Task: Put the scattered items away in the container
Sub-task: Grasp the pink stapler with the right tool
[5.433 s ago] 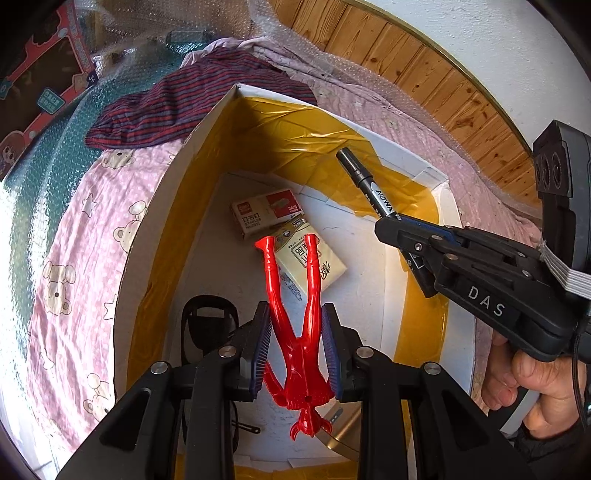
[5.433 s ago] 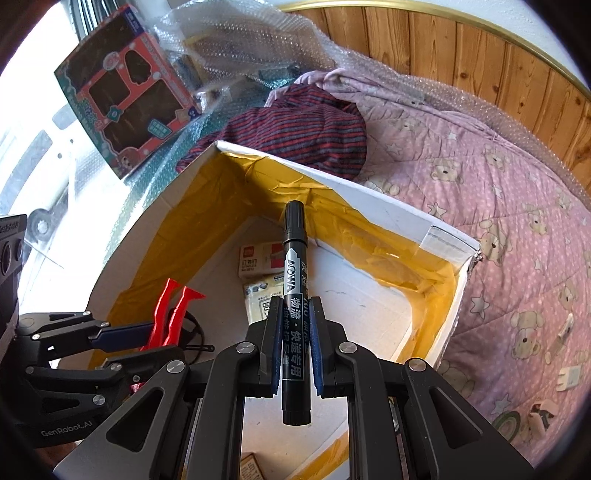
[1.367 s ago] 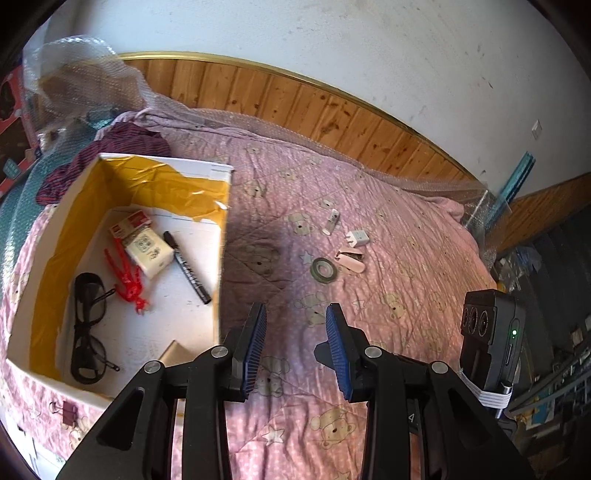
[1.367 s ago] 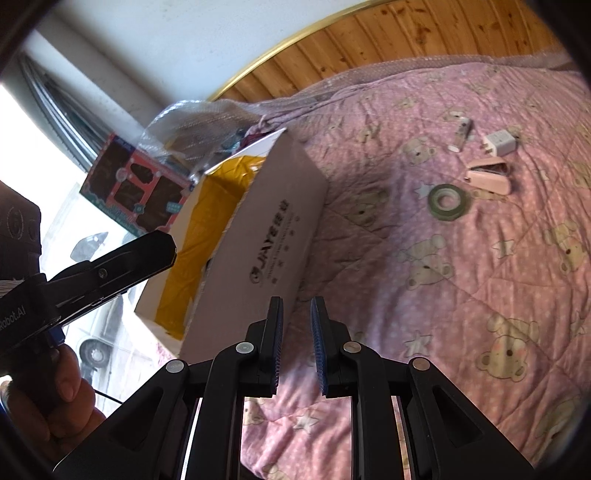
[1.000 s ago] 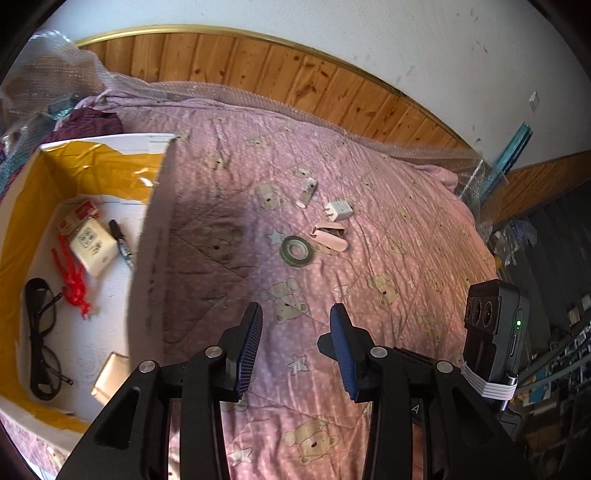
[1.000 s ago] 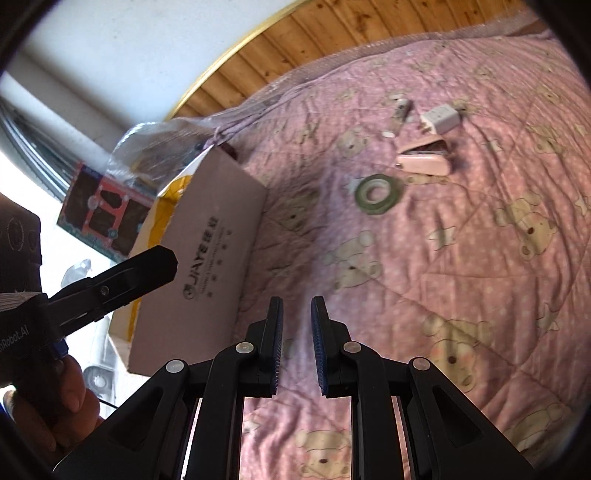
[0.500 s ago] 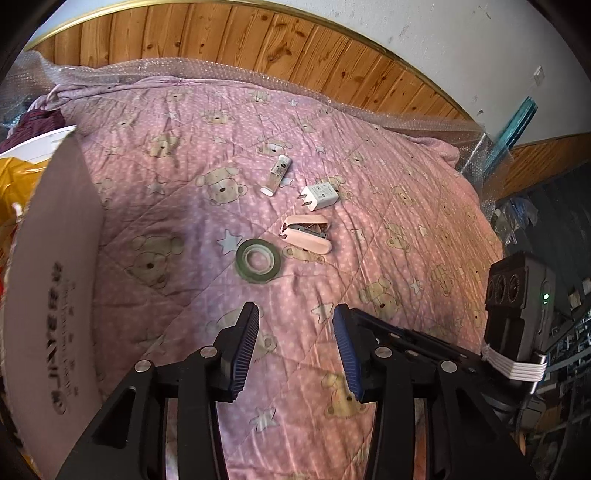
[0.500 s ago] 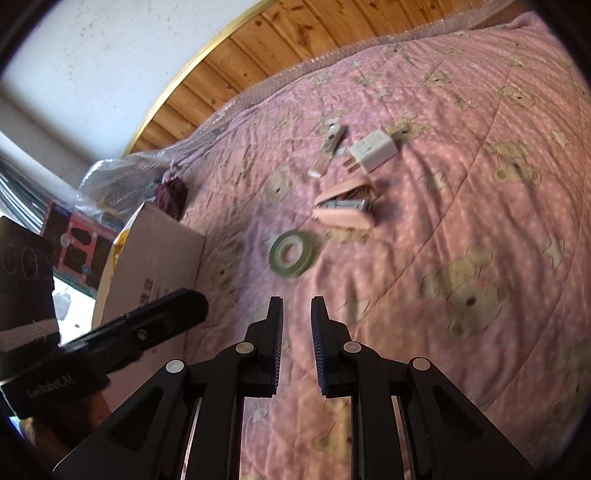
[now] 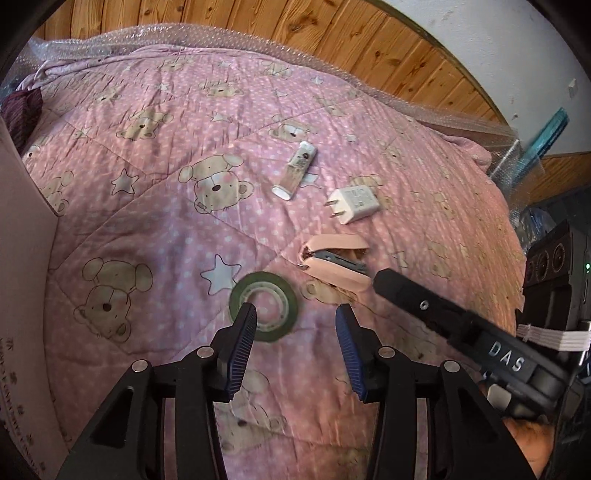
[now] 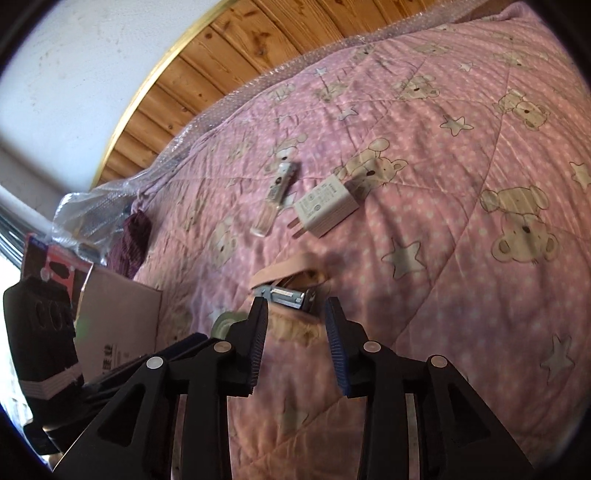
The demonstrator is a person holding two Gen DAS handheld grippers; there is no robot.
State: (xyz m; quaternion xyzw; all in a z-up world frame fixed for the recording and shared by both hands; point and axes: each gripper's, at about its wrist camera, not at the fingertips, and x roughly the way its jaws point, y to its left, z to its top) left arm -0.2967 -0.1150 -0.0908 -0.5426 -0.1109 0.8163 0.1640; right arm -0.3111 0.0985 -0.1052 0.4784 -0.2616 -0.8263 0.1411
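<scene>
On the pink bear-print quilt lie a green tape roll, a pink stapler, a white plug charger and a small white tube. My left gripper hangs open just above the quilt, its left finger over the tape roll's near edge. My right gripper is open too, its tips straddling the near end of the stapler. In the right wrist view, the charger and the tube lie farther out, and the tape roll peeks out left of the fingers.
The cardboard box stands at the left edge, its outer wall facing me; its inside is hidden. A striped cloth and bubble wrap sit beyond the box. Wood panelling runs behind the bed.
Both grippers have left the box, where the red figure and marker stayed, swung right over the quilt and dropped close to the tape roll and stapler. The right gripper's jaws have widened.
</scene>
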